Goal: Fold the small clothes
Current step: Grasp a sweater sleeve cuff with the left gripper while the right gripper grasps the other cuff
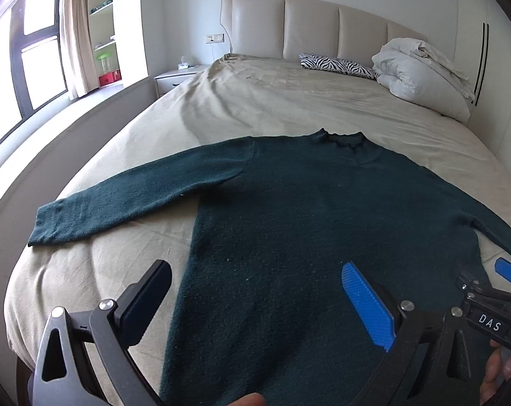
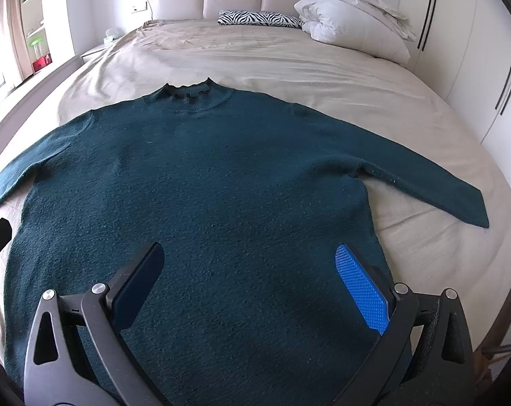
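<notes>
Sweater (image 2: 201, 182) lies flat on the bed (image 2: 323, 67), unfolded; your left gripper (image 1: 255, 301) and right gripper (image 2: 252, 287) hover empty, fingers apart — next, pinch a sleeve

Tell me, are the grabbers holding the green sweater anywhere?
No, nothing is held. The left gripper and the right gripper are both open above the green sweater, which lies spread flat on the bed.

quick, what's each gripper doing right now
Left gripper: open, holding nothing, above the green sweater.
Right gripper: open, holding nothing, over the sweater's lower half.
</notes>
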{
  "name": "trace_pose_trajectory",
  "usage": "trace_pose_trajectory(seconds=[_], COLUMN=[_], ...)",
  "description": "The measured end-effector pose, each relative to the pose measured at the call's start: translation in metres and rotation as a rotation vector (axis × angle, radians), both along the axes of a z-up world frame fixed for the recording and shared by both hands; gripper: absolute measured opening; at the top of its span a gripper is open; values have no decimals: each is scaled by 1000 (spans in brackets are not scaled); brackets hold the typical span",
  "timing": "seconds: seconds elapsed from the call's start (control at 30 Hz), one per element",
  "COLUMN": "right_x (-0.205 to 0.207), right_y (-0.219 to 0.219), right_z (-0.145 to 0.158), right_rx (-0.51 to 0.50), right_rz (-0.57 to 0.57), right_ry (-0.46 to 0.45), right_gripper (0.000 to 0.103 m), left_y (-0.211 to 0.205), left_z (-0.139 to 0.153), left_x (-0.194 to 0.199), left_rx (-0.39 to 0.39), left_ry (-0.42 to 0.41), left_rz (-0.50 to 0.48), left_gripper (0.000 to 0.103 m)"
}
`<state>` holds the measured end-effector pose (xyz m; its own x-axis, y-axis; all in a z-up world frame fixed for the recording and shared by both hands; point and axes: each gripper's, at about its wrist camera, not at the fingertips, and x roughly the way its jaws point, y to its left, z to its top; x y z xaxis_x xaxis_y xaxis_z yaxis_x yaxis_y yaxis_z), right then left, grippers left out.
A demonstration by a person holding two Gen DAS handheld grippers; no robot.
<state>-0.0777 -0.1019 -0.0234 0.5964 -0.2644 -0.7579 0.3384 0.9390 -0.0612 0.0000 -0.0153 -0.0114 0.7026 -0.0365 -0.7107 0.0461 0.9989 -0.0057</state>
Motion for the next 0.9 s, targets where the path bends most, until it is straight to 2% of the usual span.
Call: trace_pose_trajectory(seconds=[0.23,0.33,0.43,0.57,0.67,0.77,0.83,0.9], right_x=[2,-1,-12,-43,-77,-119,-139,-152], right_y=[-12,-33,-84,-193,-281,-363,-402,-431], right_z=[-1,4,11,9,-4,-29,-48,-66], right_rx=[24,97,224,408,495,615,697,772], right_rz=[1,-1,-71,-239,-404,-587,-675,-736], right_ry=[-3,-35,-89,-181,-227,-291,-315,-339], right_gripper=[103,103,103,101,81,67,67,66], left_y=[-11,-17,-19,-27,-36,-48,-59,-73], left_z=[0,1,1,-4,-7,-6,-9,-14], left_x=[2,2,7,22,30,36,43,53], left_rx=[16,18,-43,-100,-148,-183,-174,-156], left_ry=[-5,-27,-2,42,24,-9,20,90], left_rz=[-20,-34,-68,-99,-120,-134,-140,-146], left_gripper=[103,103,103,103,103,103,103,103])
